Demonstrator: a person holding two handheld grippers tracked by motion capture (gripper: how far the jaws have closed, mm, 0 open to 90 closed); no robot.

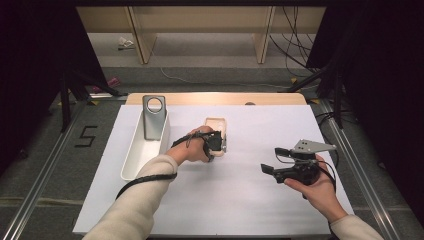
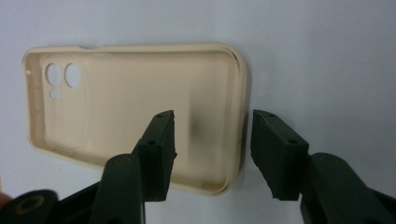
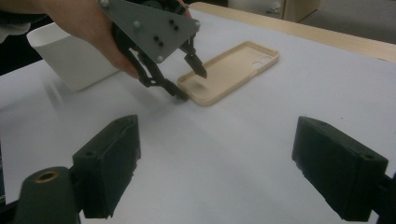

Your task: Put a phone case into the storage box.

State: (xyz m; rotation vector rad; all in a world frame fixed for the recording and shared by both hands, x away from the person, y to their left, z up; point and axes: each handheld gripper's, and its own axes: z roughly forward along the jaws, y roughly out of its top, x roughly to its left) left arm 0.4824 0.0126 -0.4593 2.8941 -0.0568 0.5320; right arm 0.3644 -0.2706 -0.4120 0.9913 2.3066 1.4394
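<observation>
Forearms: two pale sleeves come in from the bottom of the high view, each hand [image 1: 192,149] carrying a hand-held gripper.
Left hand-held gripper [image 2: 212,135]: it points down at the near short end of the phone case [image 2: 140,107] — one jaw over the inside of the case, the other outside its end rim, over the table. Jaws part-way spread; the end wall stands between them and the pads do not press on it.
Same gripper from the right gripper view [image 3: 187,79]: its grey three-cornered plate faces the camera, and its jaw tips straddle the case's nearest end.
Phone case: beige, lying open side up on the white table [image 1: 260,200], near the middle, camera holes at its far end. It lies just beside the white tray [image 1: 132,160].
White tray: long, narrow, to the left of the case — a grey stand [image 1: 153,120] with a round hole leans upright at its far end.
Right hand-held gripper [image 1: 270,160]: held off to the right, well apart from the case, jaws spread wide, nothing between them.
</observation>
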